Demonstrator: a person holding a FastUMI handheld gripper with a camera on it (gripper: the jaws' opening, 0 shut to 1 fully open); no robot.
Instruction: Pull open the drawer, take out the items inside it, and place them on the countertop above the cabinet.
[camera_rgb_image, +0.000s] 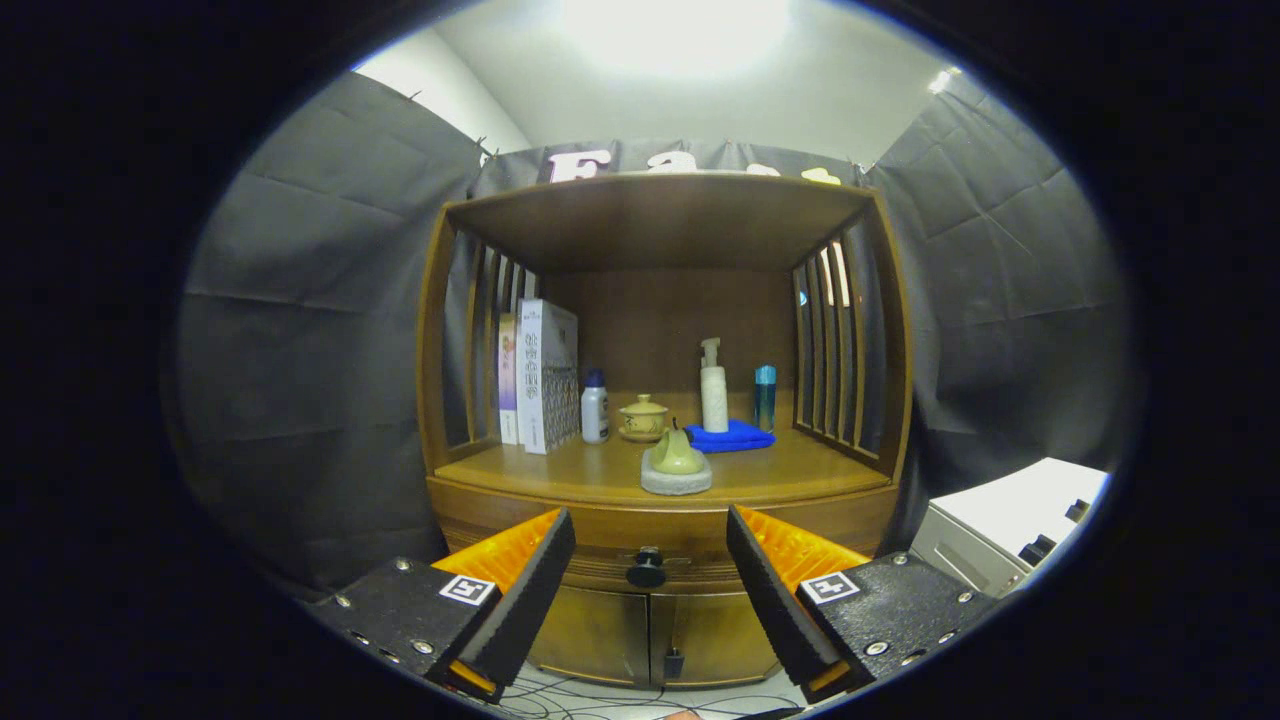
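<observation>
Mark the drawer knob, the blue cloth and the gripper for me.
drawer knob (646, 570), gripper view, its round black face.
blue cloth (735, 437), gripper view, its folded top.
gripper (650, 545), gripper view, open, midway between fingertips.

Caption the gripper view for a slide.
Open gripper lined up on closed drawer's black knob, below wooden cabinet's cluttered countertop.

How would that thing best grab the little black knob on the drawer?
By the round head of the black knob, coming straight from the front. It sticks out from the shut drawer front, so the open gripper, already framing it, can close a finger on either side.
</observation>
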